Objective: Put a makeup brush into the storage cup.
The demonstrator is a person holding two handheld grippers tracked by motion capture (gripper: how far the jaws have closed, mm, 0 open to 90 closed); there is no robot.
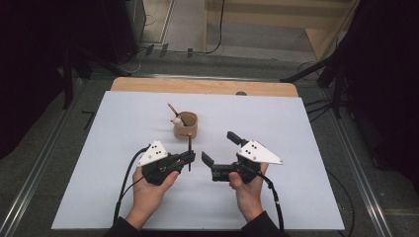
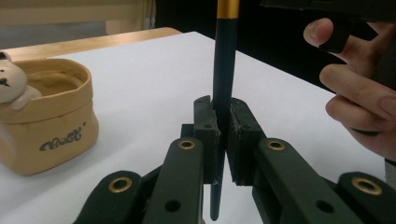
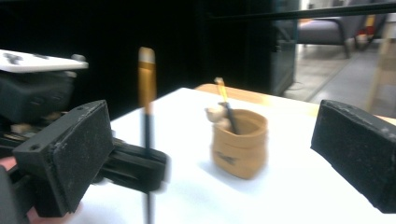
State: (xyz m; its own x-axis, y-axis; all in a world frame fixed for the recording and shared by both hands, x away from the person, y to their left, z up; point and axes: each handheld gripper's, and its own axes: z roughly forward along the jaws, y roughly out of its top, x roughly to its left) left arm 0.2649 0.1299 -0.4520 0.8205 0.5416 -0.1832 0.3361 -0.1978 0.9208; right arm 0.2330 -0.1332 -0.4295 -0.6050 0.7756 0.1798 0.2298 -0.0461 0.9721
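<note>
Left tool point(image 2: 223, 140) clamps an upright dark pencil point(image 2: 224, 70); gold band near its top.

Tabletop point(image 1: 296, 197): white sheet lying bare at three, nine and six o'clock of the hands, giving free passage. Tan pen pot point(image 1: 186, 126) standing at twelve o'clock, blocking the way forward of the left tongs point(image 1: 189, 157). Upright dark pen point(image 1: 189, 150) standing between both tongs, narrowing the middle gap.

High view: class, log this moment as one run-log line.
left claw: shut on pencil | right claw: open | pouch: holds another pencil
</note>
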